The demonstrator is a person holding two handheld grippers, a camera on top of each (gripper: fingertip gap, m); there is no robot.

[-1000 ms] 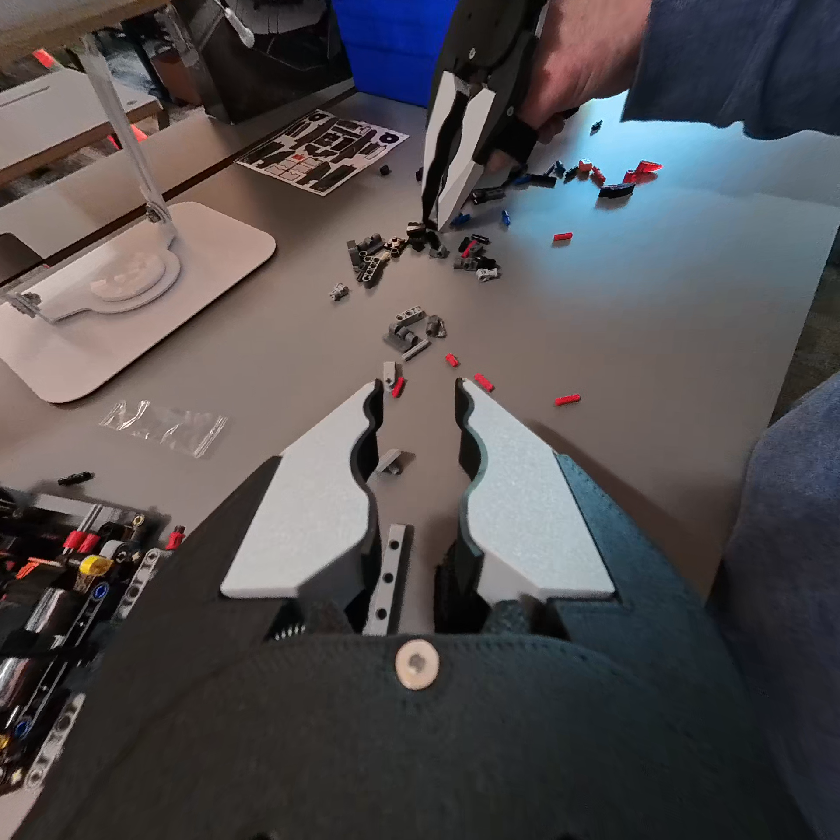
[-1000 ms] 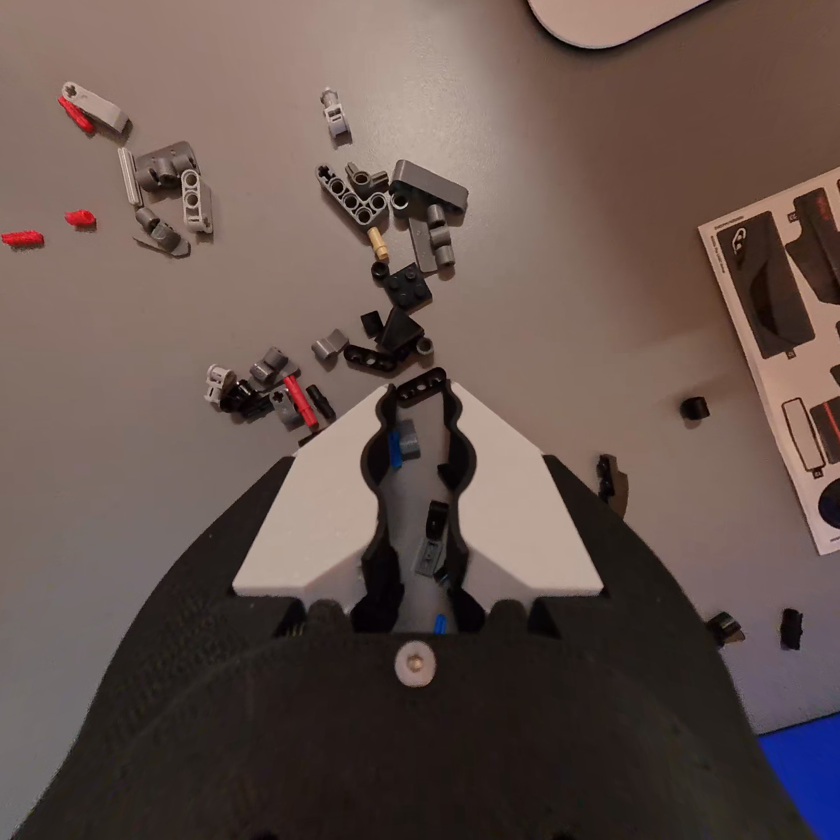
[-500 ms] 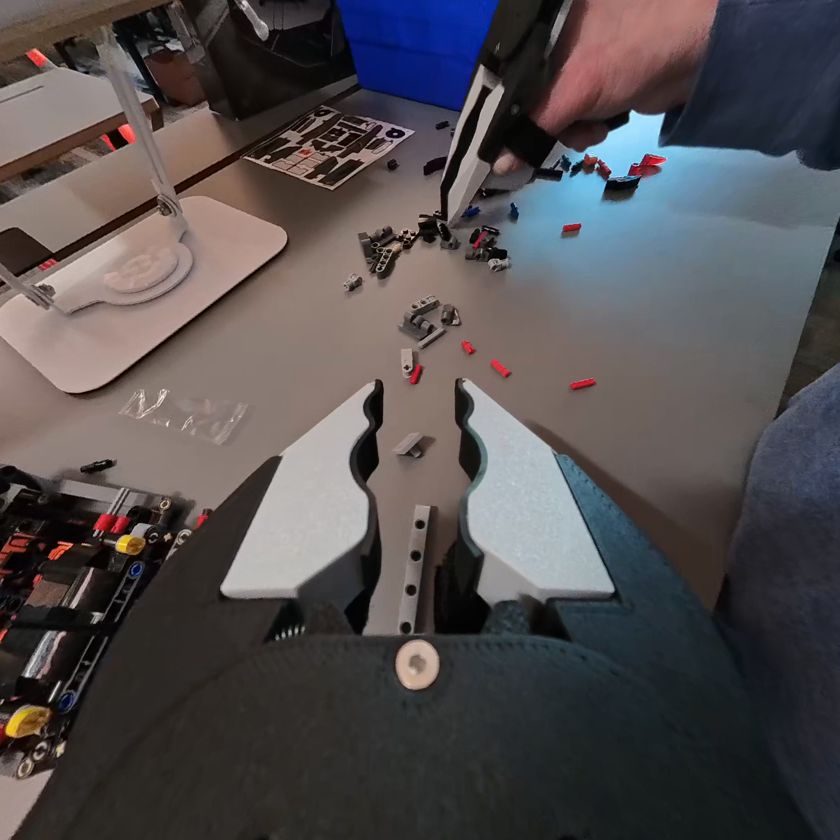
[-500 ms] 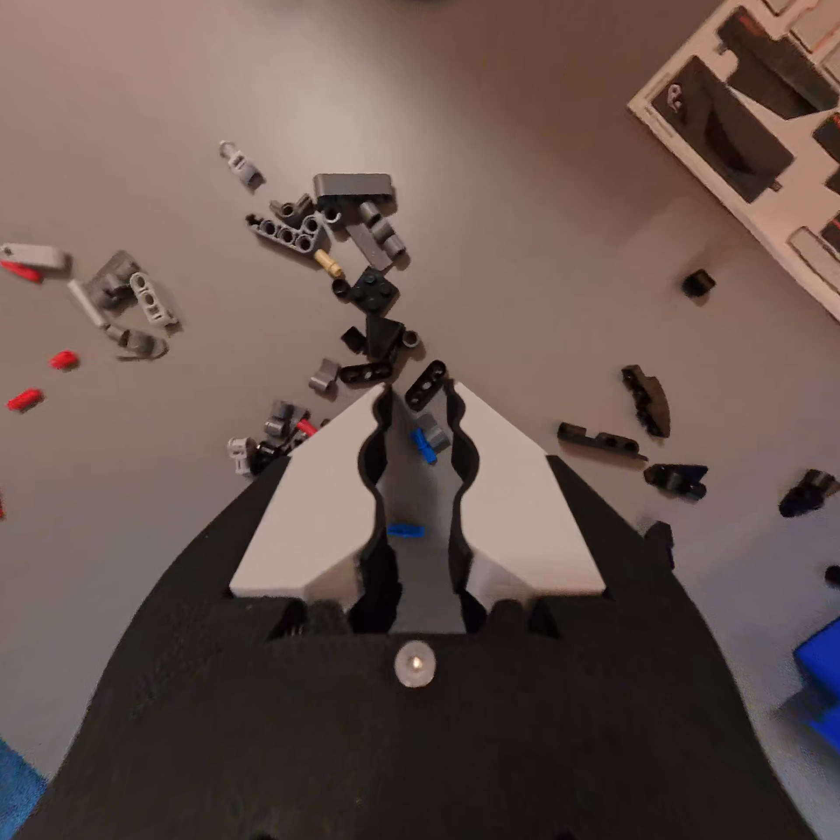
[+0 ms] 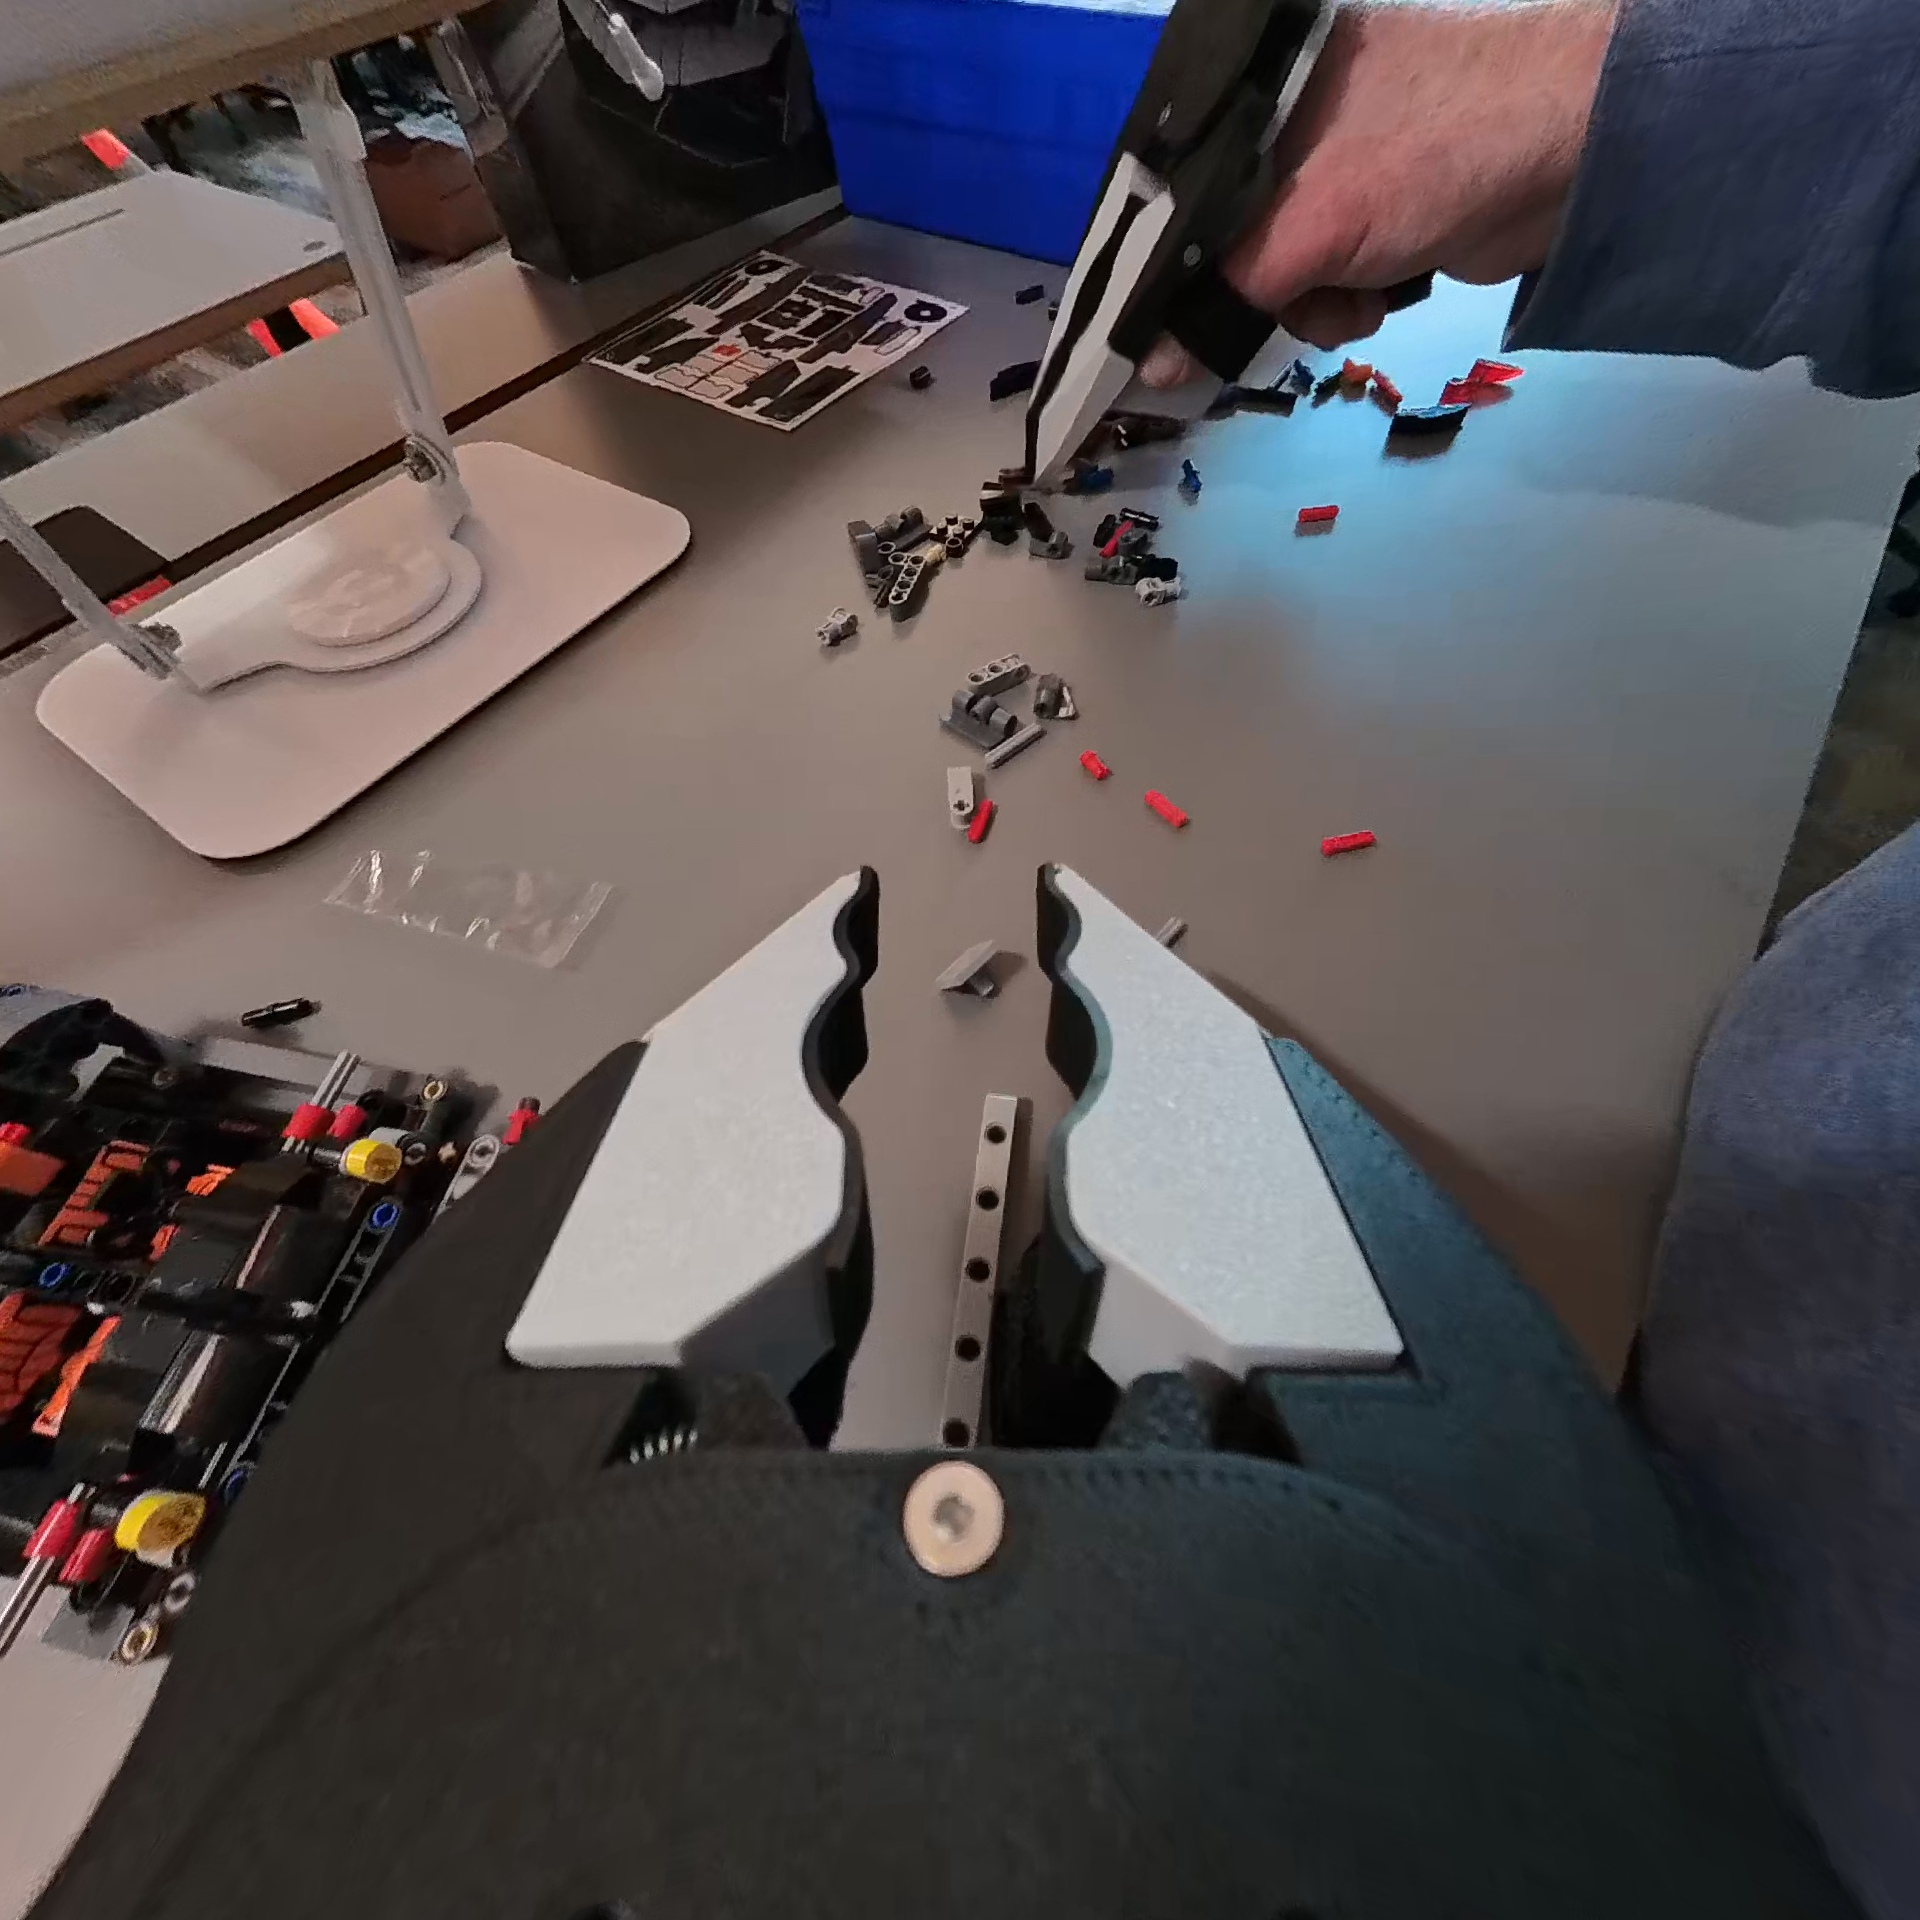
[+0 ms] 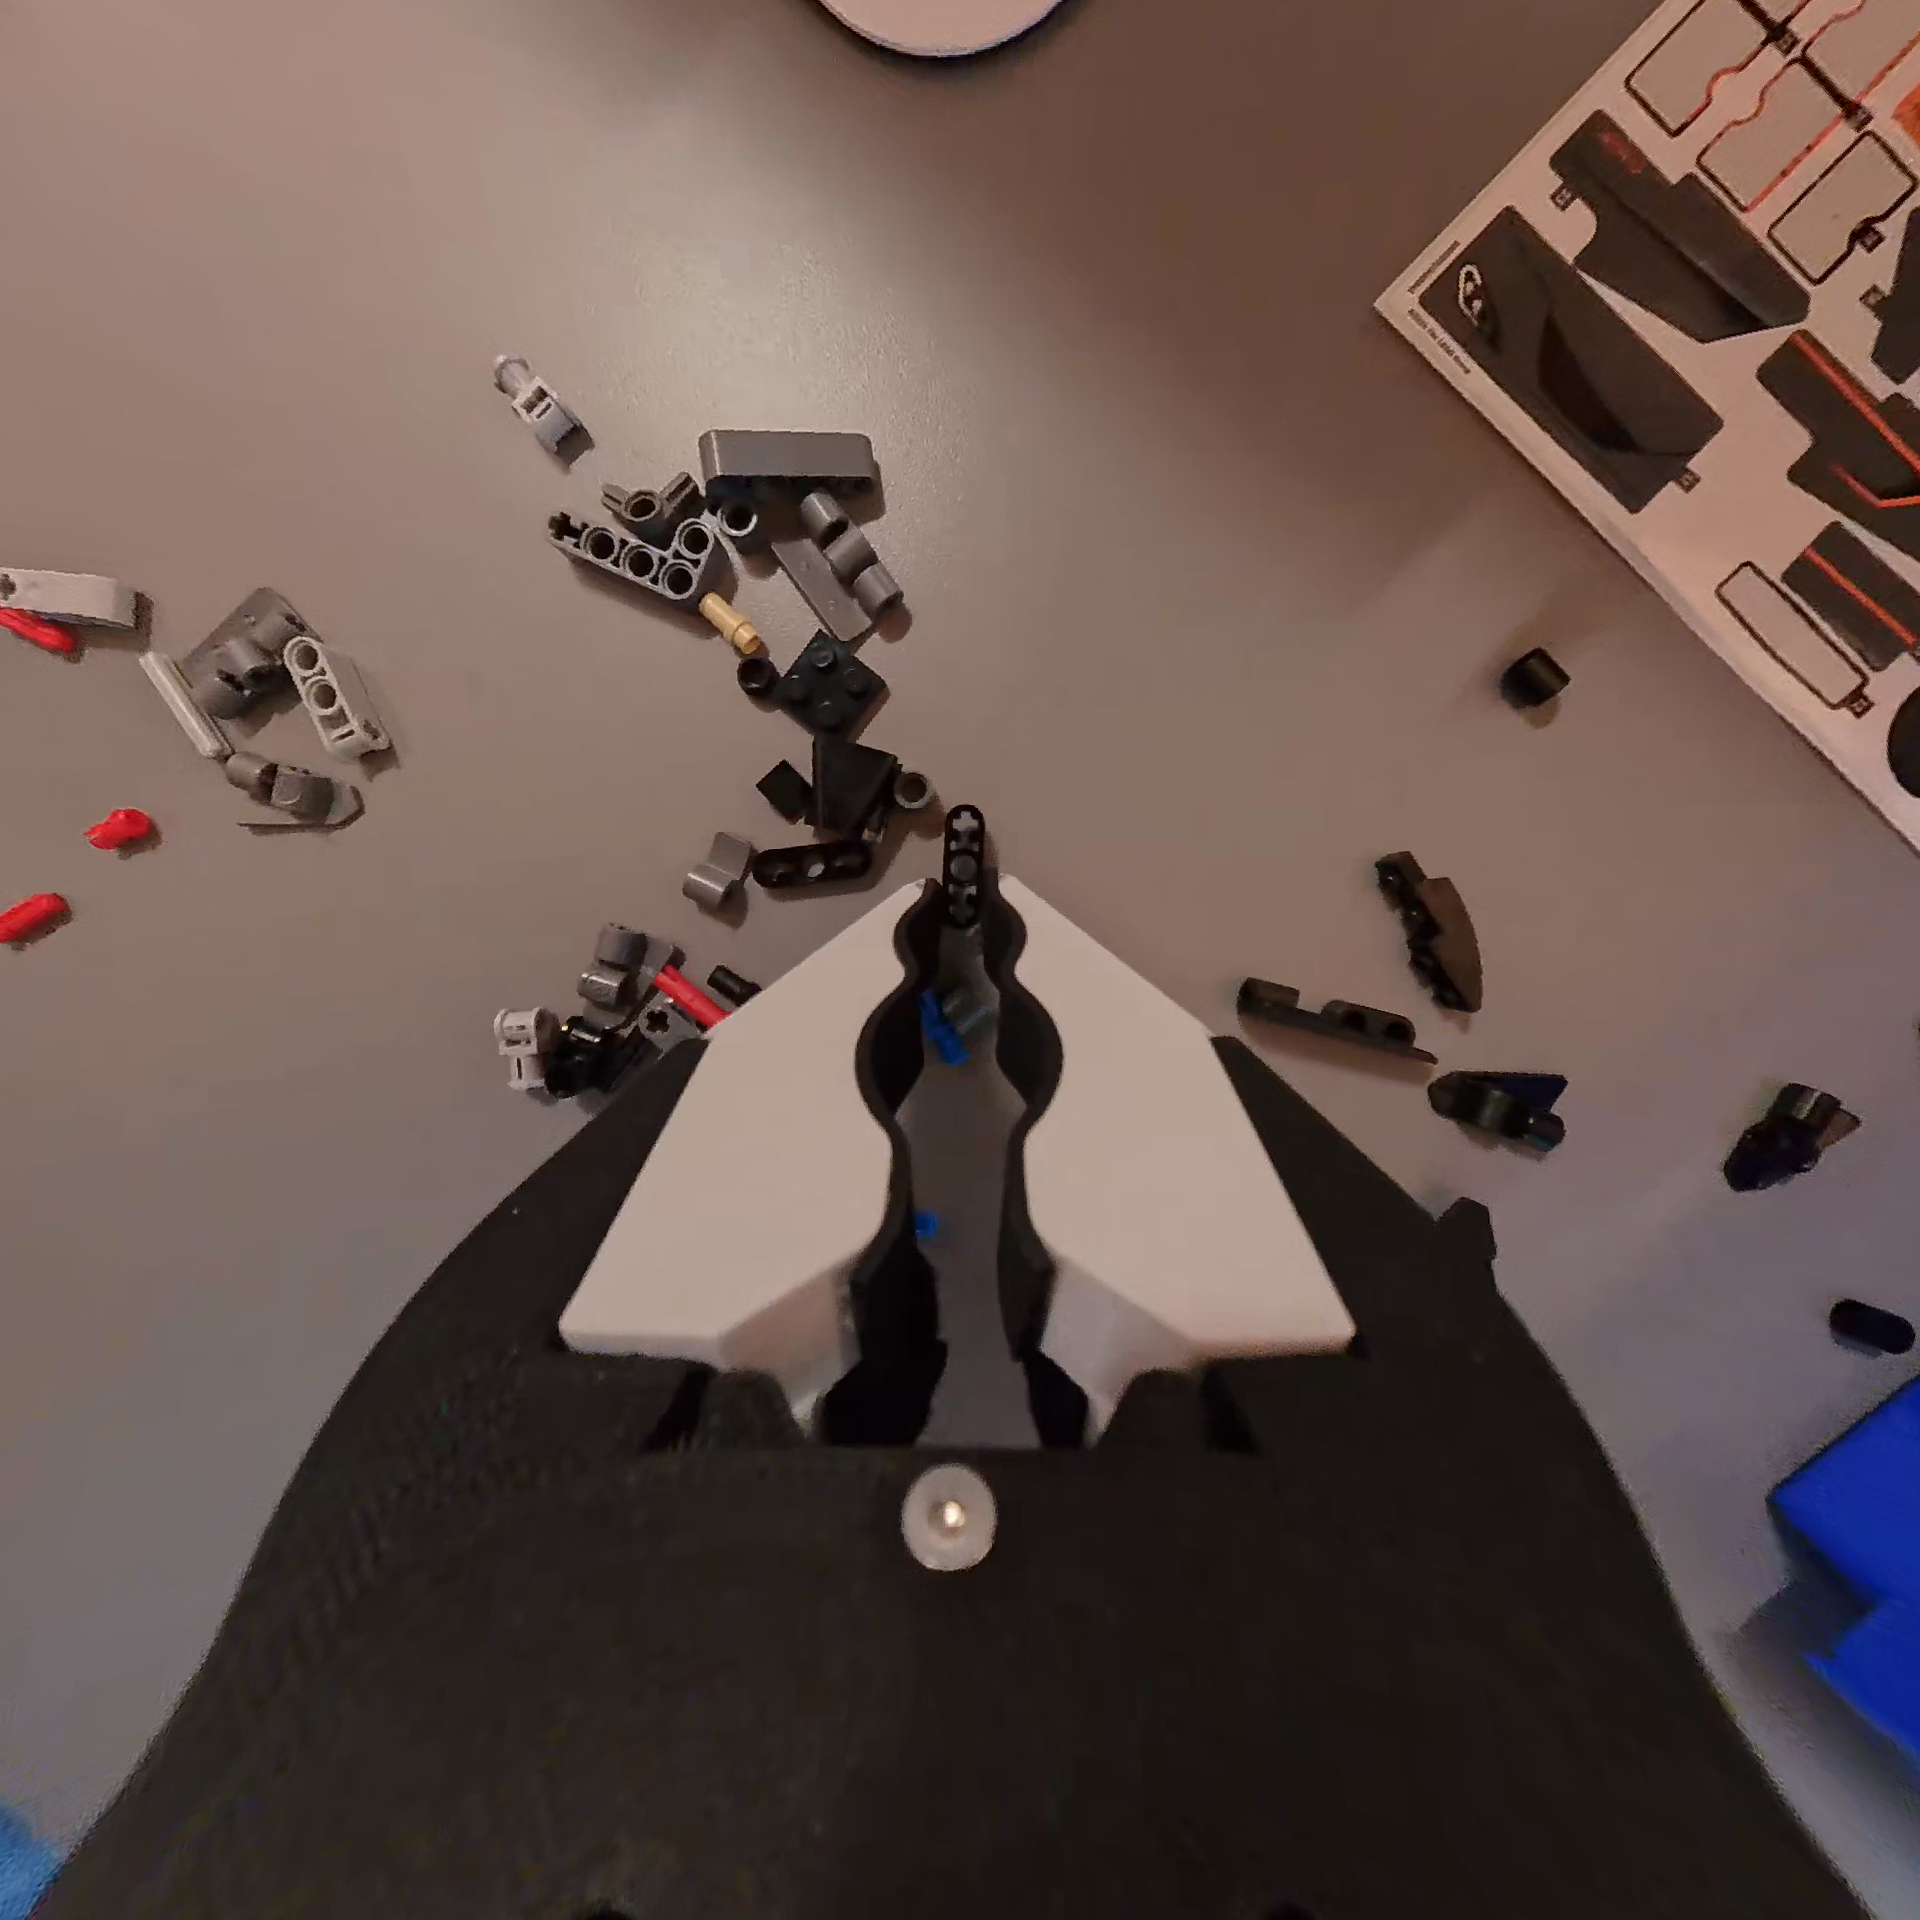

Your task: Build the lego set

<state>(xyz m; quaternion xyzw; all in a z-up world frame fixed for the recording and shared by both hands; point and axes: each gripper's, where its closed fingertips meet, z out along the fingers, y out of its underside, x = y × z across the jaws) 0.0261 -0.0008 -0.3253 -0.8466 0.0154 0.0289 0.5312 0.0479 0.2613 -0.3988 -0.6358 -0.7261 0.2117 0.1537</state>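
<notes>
A small black beam (image 6: 964,862) with holes stands pinched between the tips of the right tool (image 6: 961,902), its free end poking out past them; the tool is clamped on it just above the tabletop (image 6: 1143,520). In the left wrist view the same tool (image 5: 1039,473) points down into the far pile of loose pieces (image 5: 997,540), with a hand (image 5: 1423,177) gripping it. Just left of the beam lie a black flat beam (image 6: 812,864), a black plate (image 6: 831,681) and grey pieces (image 6: 665,540). Red pins (image 5: 1164,808) are scattered nearer, to the right. The left tool (image 5: 958,883) hovers with its fingers apart and nothing between them; under it lie a grey strip (image 5: 982,1257) and a small grey piece (image 5: 971,968). The half-built model (image 5: 177,1278) sits at near left. A sticker sheet (image 5: 779,338) and a white stand base (image 5: 364,644) lie at far left, a clear bag (image 5: 468,904) nearer.
</notes>
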